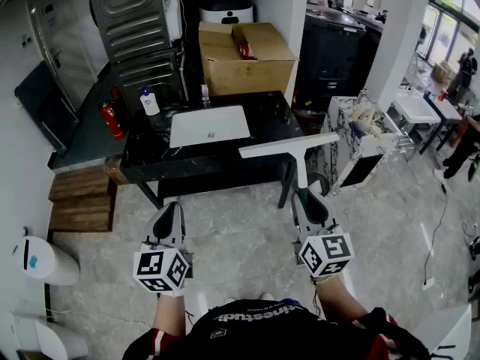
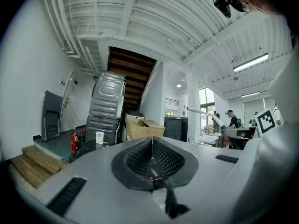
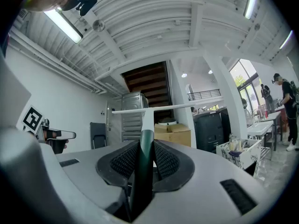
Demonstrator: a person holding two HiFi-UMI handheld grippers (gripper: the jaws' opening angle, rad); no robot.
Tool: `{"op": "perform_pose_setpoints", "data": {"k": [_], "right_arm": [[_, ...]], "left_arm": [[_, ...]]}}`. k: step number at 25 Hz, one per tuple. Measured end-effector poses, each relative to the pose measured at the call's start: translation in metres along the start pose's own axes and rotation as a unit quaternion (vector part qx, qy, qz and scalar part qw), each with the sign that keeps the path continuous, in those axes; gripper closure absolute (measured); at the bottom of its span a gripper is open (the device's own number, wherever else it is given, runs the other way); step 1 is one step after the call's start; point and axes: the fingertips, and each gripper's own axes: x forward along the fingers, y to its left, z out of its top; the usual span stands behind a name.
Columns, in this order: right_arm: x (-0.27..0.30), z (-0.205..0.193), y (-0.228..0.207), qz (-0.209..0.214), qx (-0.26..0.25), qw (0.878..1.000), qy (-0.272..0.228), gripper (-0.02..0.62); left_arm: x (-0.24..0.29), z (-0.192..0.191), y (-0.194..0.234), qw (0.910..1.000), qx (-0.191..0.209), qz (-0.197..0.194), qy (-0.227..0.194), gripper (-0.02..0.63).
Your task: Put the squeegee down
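A person stands before a black marble-topped table (image 1: 146, 154) with the right gripper (image 1: 309, 201) level, its jaws pinching the dark green handle of a white-bladed squeegee (image 1: 289, 147) that is held upright in the air, blade uppermost, short of the table's near edge. The left gripper (image 1: 169, 220) hangs beside it, jaws pressed together on nothing. The set-down looks not yet begun: the next move likely calls for reaching forward over the table, beside its white rectangular basin (image 1: 208, 126), lowering the squeegee until it rests, then spreading the jaws.
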Motion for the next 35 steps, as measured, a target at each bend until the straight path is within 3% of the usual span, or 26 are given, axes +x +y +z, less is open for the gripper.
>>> {"op": "perform_pose_setpoints", "data": {"k": [16,25,30,35], "right_arm": [[-0.007,0.001,-0.009,0.023,0.004,1.000,-0.006,0.472],[-0.008,-0.008,-0.050,0.036,0.011,0.999,0.008,0.472],[0.007,-0.025,-0.070,0.038,0.024,0.999,0.019,0.472],[0.056,-0.041,-0.082,0.033,0.024,0.999,0.025,0.472]], "left_arm": [[0.004,0.001,-0.023,1.0000,0.004,-0.003,-0.002,0.586],[0.030,-0.005,-0.053,0.9999,0.009,0.011,-0.002,0.586],[0.045,-0.017,-0.058,0.9996,0.020,0.018,0.005,0.586],[0.088,-0.033,-0.035,0.9997,0.013,0.018,0.013,0.586]]}}
